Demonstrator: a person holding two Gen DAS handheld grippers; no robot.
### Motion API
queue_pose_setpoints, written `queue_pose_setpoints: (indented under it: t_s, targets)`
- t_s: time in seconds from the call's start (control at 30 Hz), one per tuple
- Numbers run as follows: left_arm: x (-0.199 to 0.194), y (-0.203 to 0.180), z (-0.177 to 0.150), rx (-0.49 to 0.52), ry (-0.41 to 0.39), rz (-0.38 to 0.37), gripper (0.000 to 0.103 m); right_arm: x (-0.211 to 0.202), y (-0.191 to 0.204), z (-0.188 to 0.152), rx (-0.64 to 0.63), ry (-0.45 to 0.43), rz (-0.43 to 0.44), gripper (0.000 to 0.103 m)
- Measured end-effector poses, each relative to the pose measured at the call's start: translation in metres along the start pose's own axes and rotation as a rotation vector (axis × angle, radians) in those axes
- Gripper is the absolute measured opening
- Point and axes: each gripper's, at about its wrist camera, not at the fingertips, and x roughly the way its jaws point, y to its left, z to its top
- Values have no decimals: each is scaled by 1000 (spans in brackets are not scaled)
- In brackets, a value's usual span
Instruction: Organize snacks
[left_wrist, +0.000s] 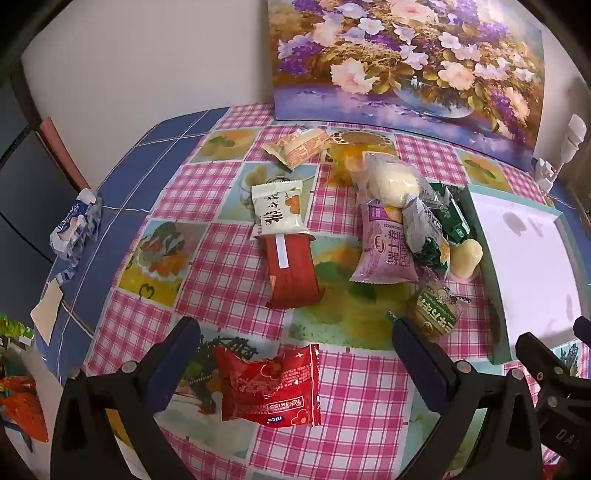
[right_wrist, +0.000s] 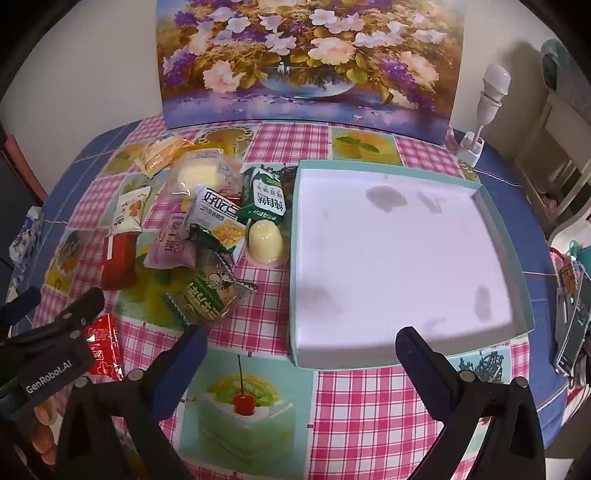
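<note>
So basically nothing's sorted yet. The tray (right_wrist: 402, 258) on the right is totally bare inside, just some smudgy marks on the white bottom, and every snack is sitting out on the checkered tablecloth (right_wrist: 362, 406) to its left. That's the whole pile left to move: the purple pack (left_wrist: 384, 247), the green carton (right_wrist: 264, 199), the pudding cup (right_wrist: 266, 240), the white pack (left_wrist: 279, 210) overlapping the far end of the dark red bar (left_wrist: 293, 273), and a few more behind.

My left claw (left_wrist: 295, 354) is wide open, holding nothing, and the red packet (left_wrist: 271, 387) lies flat on the cloth right between its fingers, near me. Looks like the obvious first grab, I'd guess.

My right claw (right_wrist: 299, 350) is open and empty too, hovering over the near edge of the tray, with the green cookie pack (right_wrist: 207, 295) just off to its left. The left claw pokes into that view on the left.
</note>
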Motion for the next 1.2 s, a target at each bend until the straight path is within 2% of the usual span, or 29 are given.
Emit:
queue_pose_setpoints:
  t_s: [0.27, 0.47, 0.77, 1.2]
  targets:
    - [-1, -1, -1, 12, -23, 0, 103, -2, -2, 0, 27, -10, 5, 103]
    - [1, -3, -9, 16, -9, -16, 103, -2, -6, -1, 42, -14, 10, 103]
    - [-1, -5, -4, 27, 2, -31, 103, -2, -7, -2, 50, -9, 12, 103]
    - [4, -4, -6, 24, 25, -20, 103, -1, -7, -1, 50, -7, 13, 103]
